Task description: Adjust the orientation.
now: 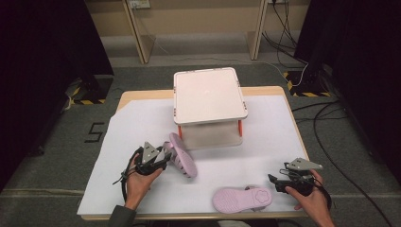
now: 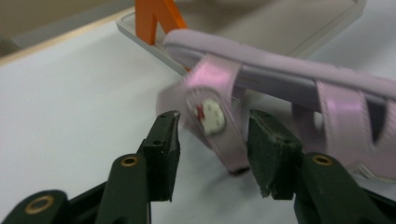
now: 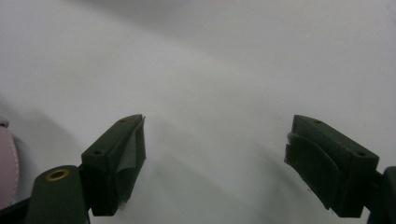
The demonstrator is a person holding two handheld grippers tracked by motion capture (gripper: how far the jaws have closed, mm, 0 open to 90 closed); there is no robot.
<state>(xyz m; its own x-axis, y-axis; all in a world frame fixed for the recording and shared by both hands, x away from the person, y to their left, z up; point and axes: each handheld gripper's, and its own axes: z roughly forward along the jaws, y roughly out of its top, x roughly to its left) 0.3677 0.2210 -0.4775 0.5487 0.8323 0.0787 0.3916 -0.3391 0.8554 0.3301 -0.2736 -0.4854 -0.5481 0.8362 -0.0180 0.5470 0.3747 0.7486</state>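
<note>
Sandal (image 1: pixel 181 154) in pale purple stands tilted on its edge left of the tabletop's middle, just before the white two-tier rack (image 1: pixel 209 94); your left gripper (image 2: pixel 212 135) has its jaws spread around a strap, not clenched. Its mate (image 1: pixel 241 198) lies flat at the near edge. Your right gripper (image 1: pixel 273 182), just beside that one toward the near right corner, gapes wide over bare white sheet (image 3: pixel 210 70)

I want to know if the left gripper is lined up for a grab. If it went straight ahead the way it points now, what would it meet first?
The left gripper would first meet the strap of the tilted lilac sandal, which sits just ahead between its open jaws. Depth is hard to judge, but nothing looks nearer.
</note>
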